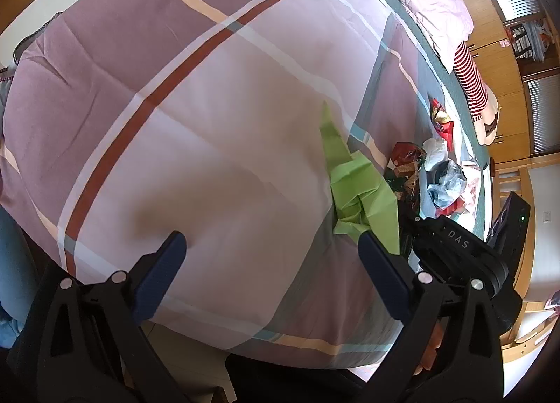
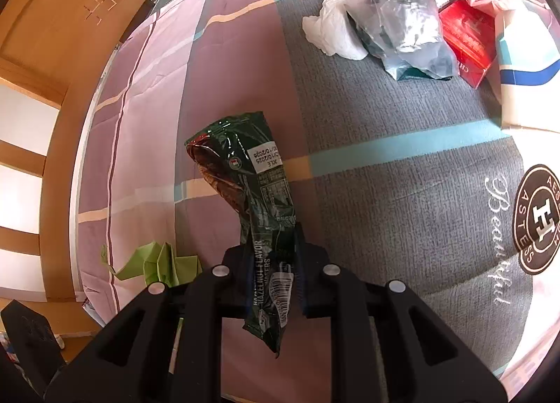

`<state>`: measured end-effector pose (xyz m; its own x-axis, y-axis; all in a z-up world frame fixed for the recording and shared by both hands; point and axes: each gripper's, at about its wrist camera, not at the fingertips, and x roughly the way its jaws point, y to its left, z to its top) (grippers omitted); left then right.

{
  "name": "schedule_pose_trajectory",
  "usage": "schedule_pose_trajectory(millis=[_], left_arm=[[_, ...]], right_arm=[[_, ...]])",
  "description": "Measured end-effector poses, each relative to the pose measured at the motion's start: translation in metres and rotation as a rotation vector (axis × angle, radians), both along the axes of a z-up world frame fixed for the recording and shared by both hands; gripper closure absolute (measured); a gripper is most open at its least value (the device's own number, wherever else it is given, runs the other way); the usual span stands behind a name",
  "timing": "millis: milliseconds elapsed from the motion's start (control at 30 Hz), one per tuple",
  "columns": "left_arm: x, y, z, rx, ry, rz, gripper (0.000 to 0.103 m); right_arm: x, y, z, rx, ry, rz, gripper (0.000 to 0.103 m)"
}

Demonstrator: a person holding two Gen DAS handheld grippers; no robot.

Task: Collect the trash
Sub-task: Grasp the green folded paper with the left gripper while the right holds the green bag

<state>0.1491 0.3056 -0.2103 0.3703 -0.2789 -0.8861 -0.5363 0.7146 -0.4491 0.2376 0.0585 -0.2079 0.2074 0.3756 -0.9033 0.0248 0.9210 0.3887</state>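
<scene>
Glossy dark-green wafer wrapper (image 2: 259,214), crinkled, above the plaid quilt (image 2: 147,116).
Your right gripper (image 2: 273,263) pinches it nearly closed; your left gripper (image 1: 273,252) gapes wide, empty, beside crumpled green paper (image 1: 364,193) on that quilt.

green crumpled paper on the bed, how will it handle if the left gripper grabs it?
The green paper looks thin and creased, so probably light and floppy, likely crushing further under the pads. It lies loose on the soft quilt, so a push may just slide it. The left gripper is open.
</scene>
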Motion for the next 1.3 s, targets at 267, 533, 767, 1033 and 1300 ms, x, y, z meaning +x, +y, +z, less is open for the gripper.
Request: schedule_pose_trajectory(millis=[267,533,767,1033,1300], left_arm=[[0.000,-0.002,-0.002,0.001,0.002,-0.007,0.005],[0.000,0.001,0.000,-0.017,-0.017,0.009,0.005],[0.005,0.006,0.009,-0.064,-0.109,0.018,0.005],[0.055,-0.060,0.010,0.081,-0.164,-0.225,0.010],[0.060,-0.091,-0.006,0.305,-0.104,-0.327,0.064]], right_arm=[[0.000,0.000,0.000,0.000,0.000,-0.001,0.083],[0.000,-0.013,0.006,0.000,-0.037,-0.078,0.083],[-0.004,-0.045,0.018,-0.020,-0.095,-0.231,0.083],[-0.031,-0.070,0.044,-0.021,-0.207,-0.323,0.083],[-0.039,-0.060,0.037,-0.027,-0.184,-0.274,0.084]])
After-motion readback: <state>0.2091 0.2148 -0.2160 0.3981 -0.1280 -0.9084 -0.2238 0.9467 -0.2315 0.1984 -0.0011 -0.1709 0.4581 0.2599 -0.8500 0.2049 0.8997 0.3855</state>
